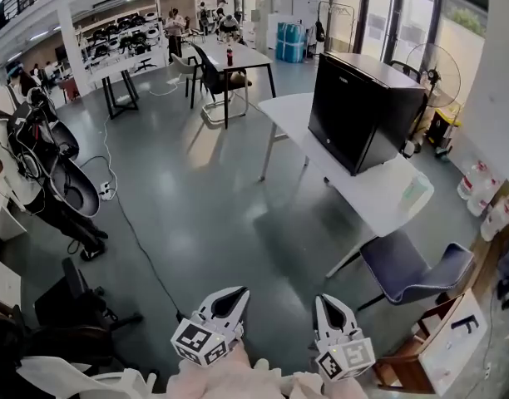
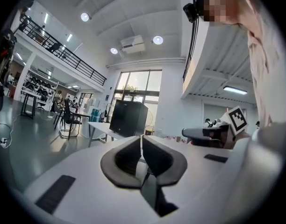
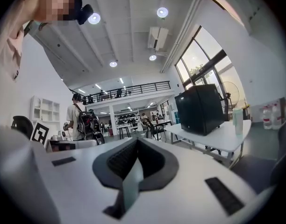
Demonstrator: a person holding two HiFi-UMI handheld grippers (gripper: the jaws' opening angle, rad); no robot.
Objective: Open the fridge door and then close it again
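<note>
white left hand-held gripper point(image 2: 142, 139), right point(image 3: 135, 142): closed, empty

High head view steeply downward; both gripper views level; distant fridge point(image 1: 363, 110) common to all.

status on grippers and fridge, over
Left gripper shut, empty. Right gripper shut, empty. Black mini fridge closed on white table, far off. Blue chair beside the table.
</note>
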